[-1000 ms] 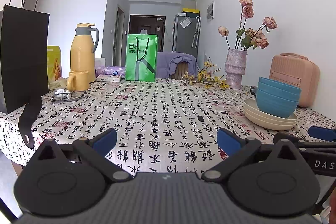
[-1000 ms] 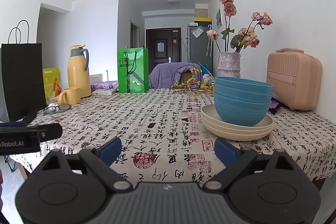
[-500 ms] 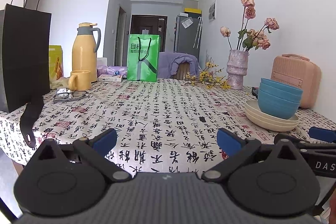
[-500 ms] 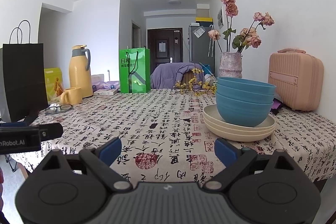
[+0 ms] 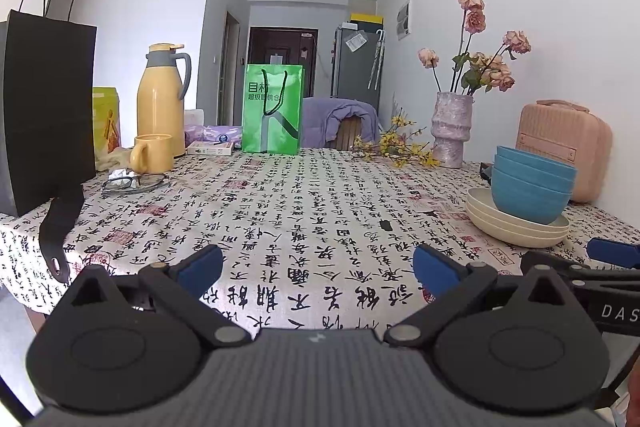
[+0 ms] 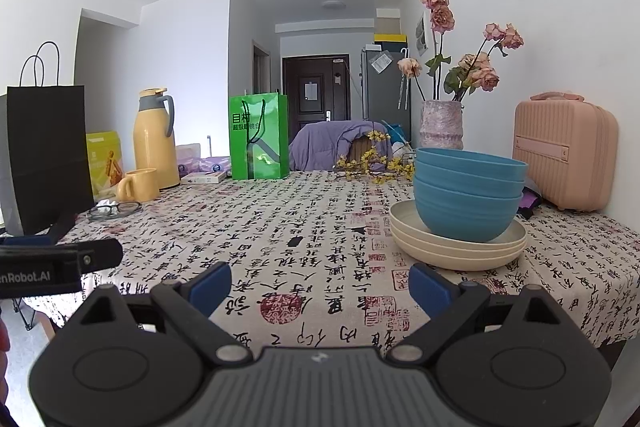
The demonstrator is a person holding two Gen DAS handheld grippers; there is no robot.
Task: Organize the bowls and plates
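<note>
Nested blue bowls [image 6: 468, 199] sit on a stack of cream plates [image 6: 456, 249] at the right side of the table; the left wrist view shows the same blue bowls [image 5: 532, 187] and cream plates [image 5: 516, 227] far right. My right gripper [image 6: 320, 285] is open and empty, low at the table's near edge, short of the plates and left of them. My left gripper [image 5: 318, 267] is open and empty too, over the near edge at the table's middle. The right gripper's blue fingertip [image 5: 612, 253] pokes in from the right.
On the calligraphy tablecloth [image 5: 304, 211] stand a black paper bag [image 5: 44, 107], yellow flask [image 5: 160, 103], yellow mug [image 5: 152, 153], glasses [image 5: 134, 183], green bag [image 5: 272, 109], flower vase [image 5: 450, 131] and pink case [image 5: 564, 147]. A white wall runs along the right.
Both grippers have drawn back and dropped slightly, so the table looks lower and a little farther. Bowls and plates have not moved. Both stay open.
</note>
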